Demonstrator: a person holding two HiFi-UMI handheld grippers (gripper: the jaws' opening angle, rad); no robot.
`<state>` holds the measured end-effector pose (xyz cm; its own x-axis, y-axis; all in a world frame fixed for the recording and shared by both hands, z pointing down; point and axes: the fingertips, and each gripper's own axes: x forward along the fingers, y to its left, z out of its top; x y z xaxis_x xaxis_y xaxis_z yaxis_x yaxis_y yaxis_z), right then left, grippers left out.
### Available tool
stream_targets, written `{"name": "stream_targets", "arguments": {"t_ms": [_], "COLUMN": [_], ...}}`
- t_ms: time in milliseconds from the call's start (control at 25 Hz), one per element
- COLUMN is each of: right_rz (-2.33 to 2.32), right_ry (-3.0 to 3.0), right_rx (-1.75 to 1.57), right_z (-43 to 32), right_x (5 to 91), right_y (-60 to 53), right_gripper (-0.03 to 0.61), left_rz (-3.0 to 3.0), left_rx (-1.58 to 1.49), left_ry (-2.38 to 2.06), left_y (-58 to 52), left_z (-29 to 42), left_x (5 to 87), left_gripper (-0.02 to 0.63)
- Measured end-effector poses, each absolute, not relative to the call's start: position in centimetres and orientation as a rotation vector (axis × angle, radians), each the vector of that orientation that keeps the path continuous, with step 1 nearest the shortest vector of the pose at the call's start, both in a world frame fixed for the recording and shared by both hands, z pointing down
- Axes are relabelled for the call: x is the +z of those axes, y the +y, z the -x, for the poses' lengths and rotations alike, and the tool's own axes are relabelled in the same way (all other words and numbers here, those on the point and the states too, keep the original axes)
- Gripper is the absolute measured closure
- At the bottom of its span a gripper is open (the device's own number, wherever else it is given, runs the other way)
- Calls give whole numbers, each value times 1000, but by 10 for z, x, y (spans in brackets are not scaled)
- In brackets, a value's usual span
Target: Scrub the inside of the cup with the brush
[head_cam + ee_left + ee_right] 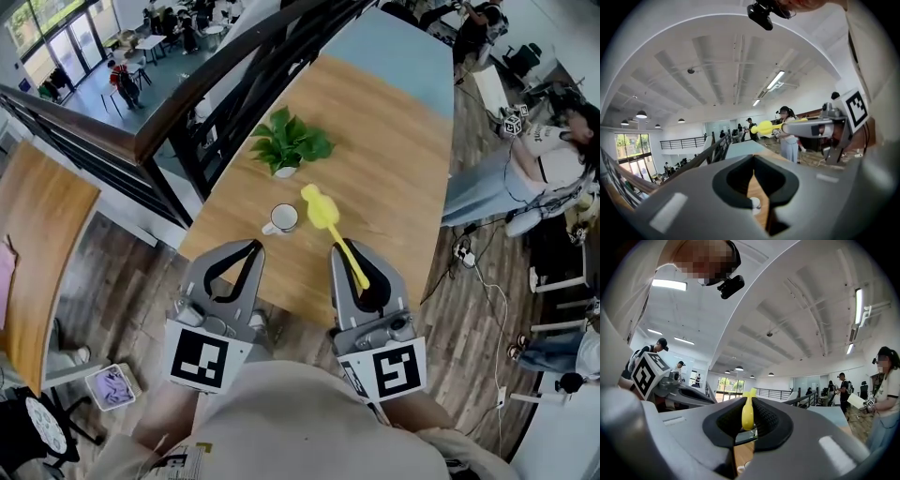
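Yellow brush (pixel 330 223) clamped in right gripper (pixel 356 261), white cup (pixel 283 218) near its head, potted plant (pixel 289 142) beyond, wooden table (pixel 398 159)

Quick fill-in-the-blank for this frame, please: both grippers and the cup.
1. The right gripper is shut on the ____ brush.
2. The left gripper is shut and holds ____.
3. The cup on the wooden table is ____ in colour.
Missing words: yellow; nothing; white.
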<state>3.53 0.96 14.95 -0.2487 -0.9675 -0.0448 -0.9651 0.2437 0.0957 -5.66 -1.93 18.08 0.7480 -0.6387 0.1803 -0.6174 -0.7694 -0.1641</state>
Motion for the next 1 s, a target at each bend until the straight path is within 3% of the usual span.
{"name": "stream_targets", "arguments": {"t_ms": [440, 1000], "right_rz": [-1921, -1736], "right_ry": [-2387, -2434], "right_rx": [-132, -18], "right_z": [-7, -35], "right_x": [161, 185], "right_y": [-36, -57], "right_gripper": [545, 546], "left_rz": [2891, 2921], "left_rx": [-320, -396], "left_ry": [897, 1004], "left_y": [-66, -87], "left_z": [69, 41], "left_x": [186, 208], "left_gripper": [612, 612]}}
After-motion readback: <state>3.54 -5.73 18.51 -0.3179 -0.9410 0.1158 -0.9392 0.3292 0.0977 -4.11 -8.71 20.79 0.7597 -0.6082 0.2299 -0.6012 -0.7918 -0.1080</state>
